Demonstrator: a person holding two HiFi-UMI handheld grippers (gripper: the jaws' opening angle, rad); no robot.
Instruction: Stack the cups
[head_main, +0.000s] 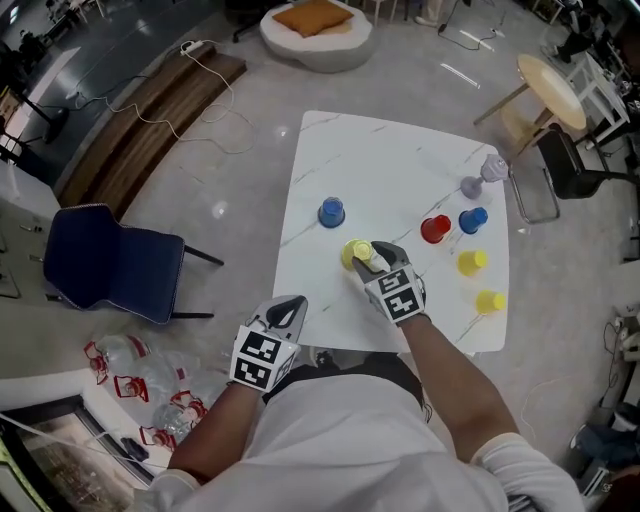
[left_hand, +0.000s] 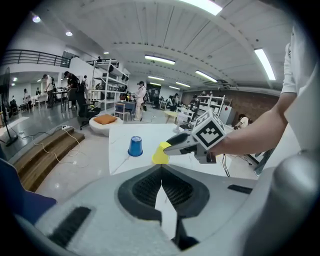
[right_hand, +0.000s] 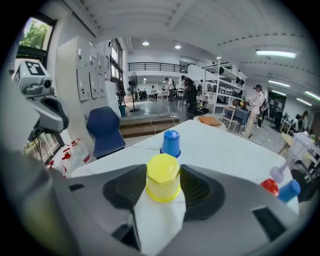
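Right tongs (head_main: 368, 258) straddle a yellow cup (head_main: 351, 254) on the white desk (head_main: 400, 160), near a blue cup (head_main: 331, 212); left tongs (head_main: 292, 308) hover beside the desk's edge.

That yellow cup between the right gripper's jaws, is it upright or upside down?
Upside down: the yellow cup shows its closed hexagonal base on top, wider rim below.

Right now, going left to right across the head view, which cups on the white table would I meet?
Upside-down blue plastic cup → yellow plastic cup between the jaws of the right gripper → red plastic cup → second blue plastic cup.
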